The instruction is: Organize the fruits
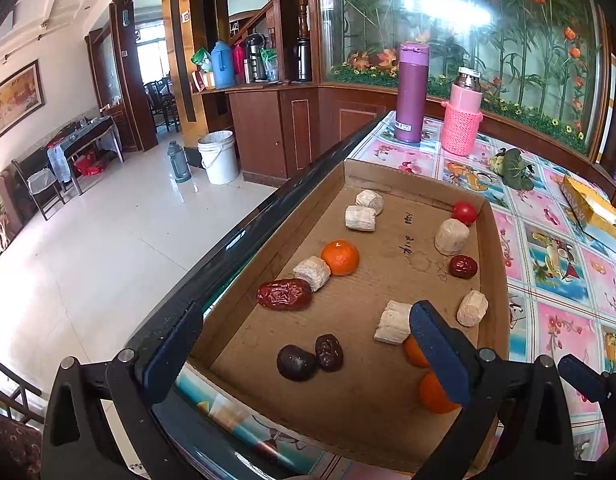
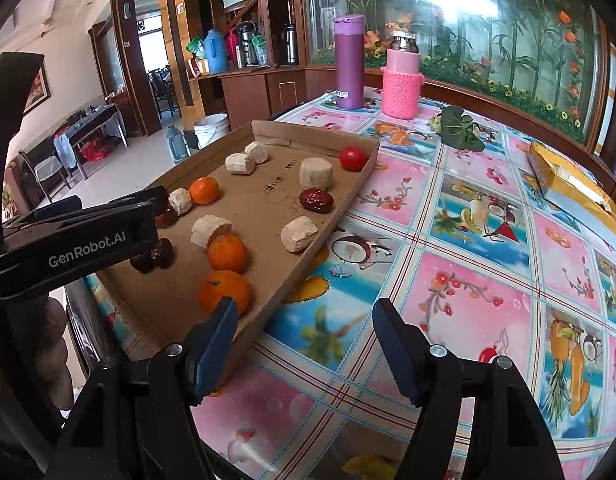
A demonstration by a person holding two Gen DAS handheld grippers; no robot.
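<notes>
A shallow cardboard tray (image 1: 388, 408) (image 2: 268, 312) lies at the table's left edge. It holds three oranges (image 1: 340, 257) (image 2: 225, 292), several red dates (image 1: 284, 294) (image 2: 316, 200), several pale sugarcane pieces (image 1: 452, 236) (image 2: 299, 233) and a red tomato (image 1: 465, 213) (image 2: 353, 158). My left gripper (image 1: 304, 356) is open and empty over the tray's near end. My right gripper (image 2: 304, 344) is open and empty over the tablecloth at the tray's near right corner. The left gripper also shows in the right wrist view (image 2: 120, 216).
A purple flask (image 1: 411, 92) (image 2: 349, 62) and a pink knitted-sleeve bottle (image 1: 462, 114) (image 2: 402, 80) stand at the table's far side. A green leafy item (image 1: 512, 168) (image 2: 456, 126) and a yellow packet (image 1: 592, 208) (image 2: 568, 184) lie on the right. The table edge drops to the floor on the left.
</notes>
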